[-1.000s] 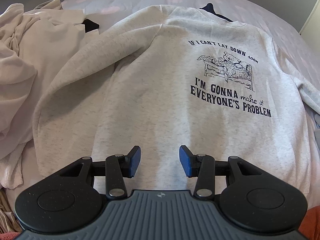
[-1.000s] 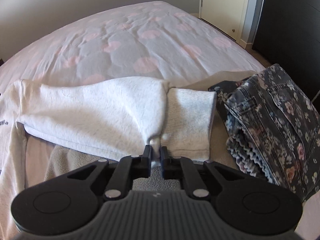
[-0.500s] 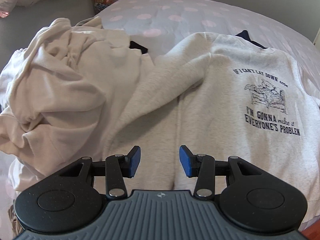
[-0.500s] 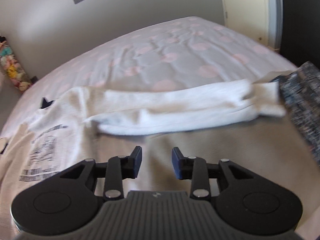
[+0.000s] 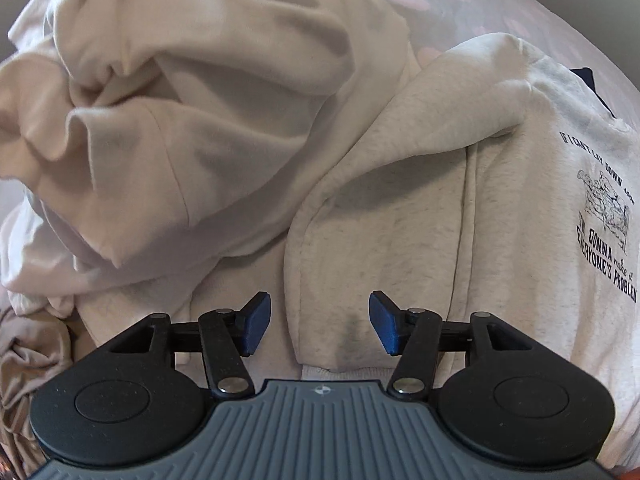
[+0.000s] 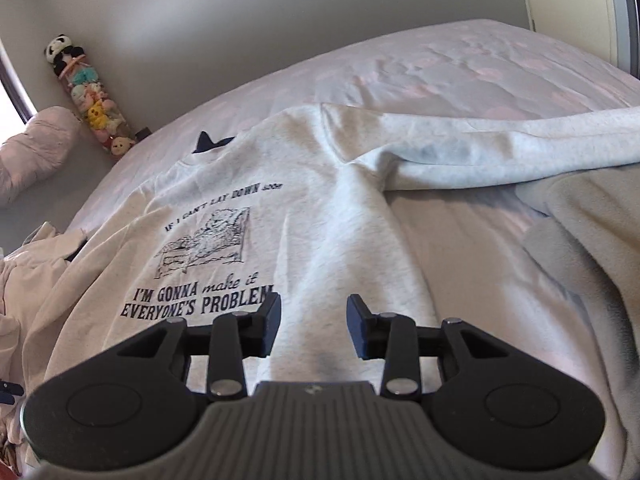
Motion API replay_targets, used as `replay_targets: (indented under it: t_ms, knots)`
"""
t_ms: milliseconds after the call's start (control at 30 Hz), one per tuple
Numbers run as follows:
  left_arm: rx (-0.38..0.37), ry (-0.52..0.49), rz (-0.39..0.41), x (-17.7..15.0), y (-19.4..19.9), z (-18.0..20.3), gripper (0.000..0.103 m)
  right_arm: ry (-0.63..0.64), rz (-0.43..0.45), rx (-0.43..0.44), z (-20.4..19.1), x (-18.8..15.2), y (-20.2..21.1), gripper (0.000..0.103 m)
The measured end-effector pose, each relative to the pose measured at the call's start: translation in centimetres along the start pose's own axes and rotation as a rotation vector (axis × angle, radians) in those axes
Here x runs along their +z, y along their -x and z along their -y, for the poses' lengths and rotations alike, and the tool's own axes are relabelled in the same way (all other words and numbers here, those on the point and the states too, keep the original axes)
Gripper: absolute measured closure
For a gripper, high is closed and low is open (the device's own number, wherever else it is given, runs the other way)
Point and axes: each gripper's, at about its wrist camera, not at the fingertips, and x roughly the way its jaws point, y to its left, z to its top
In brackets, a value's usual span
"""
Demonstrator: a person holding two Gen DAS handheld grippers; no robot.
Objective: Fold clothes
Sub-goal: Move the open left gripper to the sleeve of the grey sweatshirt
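Note:
A light grey sweatshirt [image 6: 320, 216] with dark printed text lies flat on the bed, print up. Its right sleeve [image 6: 500, 144] stretches out to the right. In the left wrist view its left sleeve [image 5: 384, 216] runs down toward me. My left gripper [image 5: 319, 322] is open, low over the lower end of that sleeve, fingers either side of it. My right gripper [image 6: 313, 326] is open and empty, over the sweatshirt's lower right body.
A crumpled cream garment [image 5: 180, 112] lies piled left of the sweatshirt. A grey fleece cloth [image 6: 580, 240] lies at the right. The pink-spotted bedspread [image 6: 460, 64] extends behind. Plush toys [image 6: 92, 96] stand against the far wall.
My right gripper let go of the right sleeve cuff, opened and swung left over the sweatshirt body. My left gripper moved left and down to the left sleeve, staying open.

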Motion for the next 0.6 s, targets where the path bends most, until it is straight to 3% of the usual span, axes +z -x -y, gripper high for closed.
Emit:
replay_targets:
  t_ms: [133, 300, 367, 600]
  knots:
    - [-0.015, 0.047, -0.026, -0.3, -2.2, 0.0, 0.055, -0.034, 0.018, 0.039, 0.0, -0.4, -0.3, 0.057]
    - [-0.070, 0.040, -0.016, -1.3, -3.1, 0.2, 0.079, -0.063, 0.011, 0.012, 0.4, -0.5, -0.6, 0.053]
    - [-0.088, 0.035, 0.006, -1.4, -2.7, 0.1, 0.093, -0.070, -0.002, 0.000, 0.6, -0.6, -1.0, 0.053]
    - [-0.131, -0.009, 0.155, -0.7, 2.3, 0.1, 0.100, -0.104, 0.003, 0.007, 1.4, -0.7, -1.0, 0.053]
